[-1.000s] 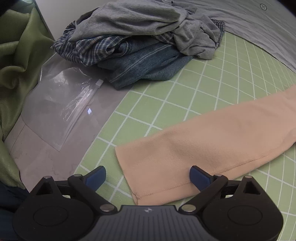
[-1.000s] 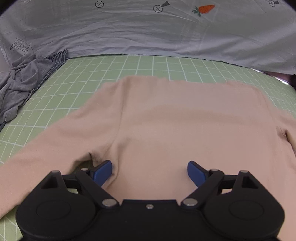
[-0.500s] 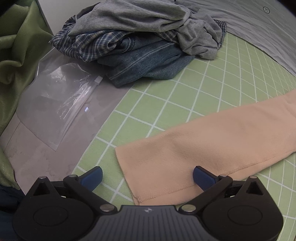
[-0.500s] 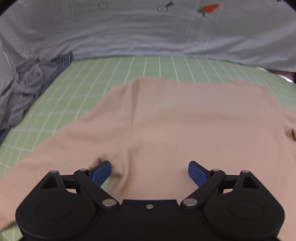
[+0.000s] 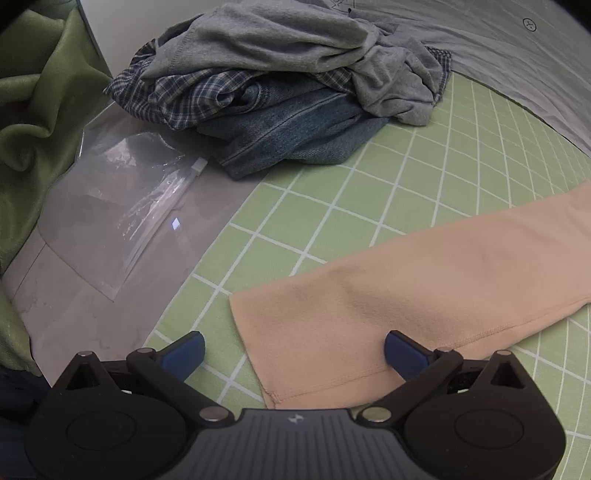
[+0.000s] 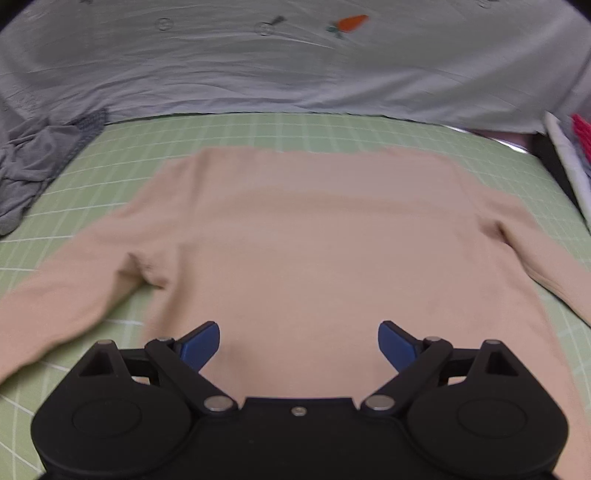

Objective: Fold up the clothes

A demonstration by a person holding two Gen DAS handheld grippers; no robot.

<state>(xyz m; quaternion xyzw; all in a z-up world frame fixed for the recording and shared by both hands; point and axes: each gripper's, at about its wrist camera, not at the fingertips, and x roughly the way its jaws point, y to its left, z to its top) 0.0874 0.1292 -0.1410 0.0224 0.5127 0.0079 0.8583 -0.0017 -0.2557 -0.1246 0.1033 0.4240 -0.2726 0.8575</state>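
While spread wide with nothing between the blue pads, left tongs hovering low over the cuff end of a peach sleeve, lying flat and running from lower centre up to the right edge of the left wrist view. Underneath, a green grid mat; at upper centre, a heap of clothes, grey top over plaid shirt over denim, partly on the mat's far edge. At left, a clear plastic bag on a grey surface, with olive-green fabric bunched along the left edge. Across the upper right, a grey sheet. In the right wrist view, somewhat blurred, right tongs likewise spread and empty, above the lower middle of the peach top, spread flat in mid frame, sleeves reaching out to lower left and right. Behind it, the same mat, then the sheet with a small carrot print at top. Grey clothing at the left edge.
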